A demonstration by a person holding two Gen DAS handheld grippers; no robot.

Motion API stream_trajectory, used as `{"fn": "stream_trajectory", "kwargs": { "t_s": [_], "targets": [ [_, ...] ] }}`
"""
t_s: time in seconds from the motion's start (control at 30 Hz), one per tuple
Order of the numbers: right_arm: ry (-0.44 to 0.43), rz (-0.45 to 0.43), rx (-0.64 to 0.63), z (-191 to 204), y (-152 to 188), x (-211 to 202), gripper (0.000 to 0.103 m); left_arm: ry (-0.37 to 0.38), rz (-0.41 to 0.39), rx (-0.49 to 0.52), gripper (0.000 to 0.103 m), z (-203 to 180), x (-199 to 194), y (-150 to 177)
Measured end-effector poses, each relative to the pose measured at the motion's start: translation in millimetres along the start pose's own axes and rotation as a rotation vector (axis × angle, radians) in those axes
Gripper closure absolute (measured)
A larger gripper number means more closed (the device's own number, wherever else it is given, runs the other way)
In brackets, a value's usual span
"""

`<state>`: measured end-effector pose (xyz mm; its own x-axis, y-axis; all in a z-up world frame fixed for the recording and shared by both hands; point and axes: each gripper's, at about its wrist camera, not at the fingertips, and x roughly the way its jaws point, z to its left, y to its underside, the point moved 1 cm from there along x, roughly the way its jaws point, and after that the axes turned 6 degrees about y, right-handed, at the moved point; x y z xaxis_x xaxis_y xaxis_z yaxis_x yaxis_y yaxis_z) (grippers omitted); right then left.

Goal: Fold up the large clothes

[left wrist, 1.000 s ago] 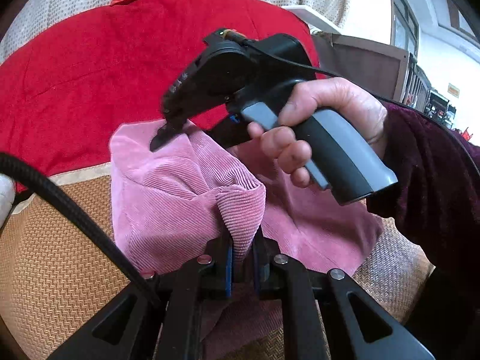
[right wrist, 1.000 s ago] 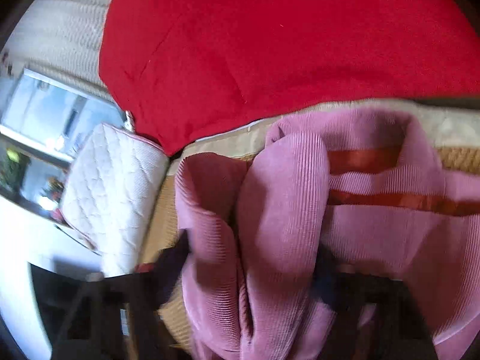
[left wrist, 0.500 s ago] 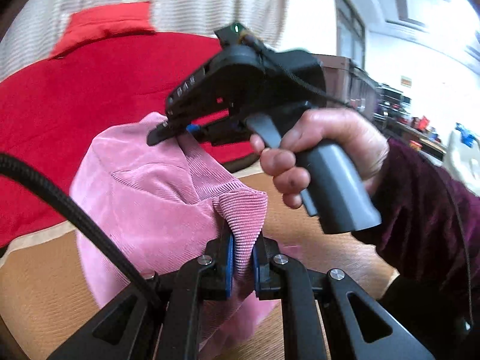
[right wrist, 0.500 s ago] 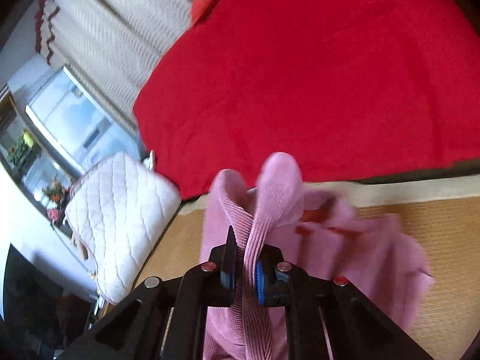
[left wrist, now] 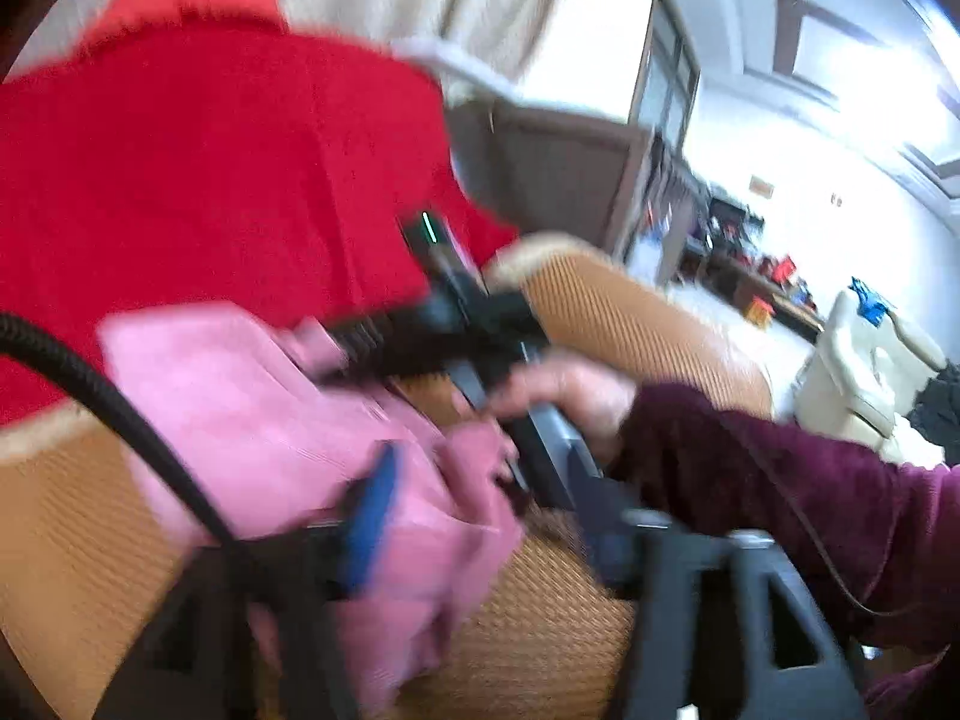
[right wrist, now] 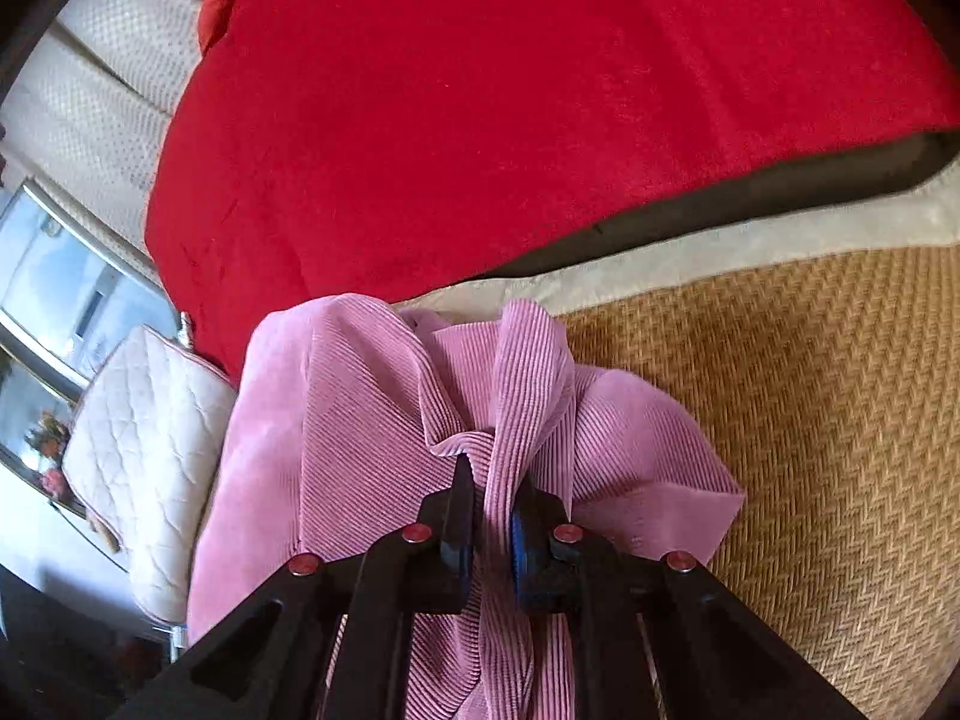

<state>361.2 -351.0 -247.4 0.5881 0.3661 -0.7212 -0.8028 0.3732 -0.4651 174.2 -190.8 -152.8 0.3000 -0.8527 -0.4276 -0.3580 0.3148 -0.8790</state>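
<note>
My left tongs (left wrist: 480, 516) are spread wide, blurred, gripping nothing I can see; the pink corduroy garment (left wrist: 258, 420) drapes over one blue pad (left wrist: 369, 516), bunched on the woven mat (left wrist: 540, 630). Risk here: that finger snags cloth and drags the fold crooked. Over to my right tongs (right wrist: 491, 510), pinched tight on a ridge of the garment. It's a thin bite, so a hard tug could slip it free.

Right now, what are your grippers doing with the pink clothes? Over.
Right gripper shut on pink corduroy garment. Left gripper open, view blurred. Garment bunched on woven mat. Red blanket just behind.
</note>
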Motion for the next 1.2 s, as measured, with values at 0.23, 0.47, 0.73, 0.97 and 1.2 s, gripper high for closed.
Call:
{"fn": "stream_trajectory", "kwargs": {
  "t_s": [0.23, 0.47, 0.73, 0.97, 1.2],
  "targets": [
    [-0.029, -0.02, 0.044, -18.4, 12.2, -18.0, 0.088, -0.266, 0.15, -0.097, 0.035, 57.7, 11.6, 1.1],
    [0.05, -0.049, 0.064, -15.2, 22.1, -63.2, 0.082, -0.319, 0.236, -0.075, 0.034, 51.3, 49.1, 22.0],
    [-0.028, -0.025, -0.083, 17.8, 71.0, -108.8, 0.082, -0.314, 0.27, -0.107, 0.034, 45.4, 60.8, 28.0],
    [0.046, 0.127, -0.043, 5.7, 99.3, -50.0, 0.081, -0.345, 0.294, -0.082, 0.031, 43.6, 81.1, 39.7],
    [0.059, 0.086, -0.079, 32.2, 80.1, -77.0, 0.079, -0.319, 0.289, -0.119, 0.029, 58.8, 76.0, 44.6]
  ]
}}
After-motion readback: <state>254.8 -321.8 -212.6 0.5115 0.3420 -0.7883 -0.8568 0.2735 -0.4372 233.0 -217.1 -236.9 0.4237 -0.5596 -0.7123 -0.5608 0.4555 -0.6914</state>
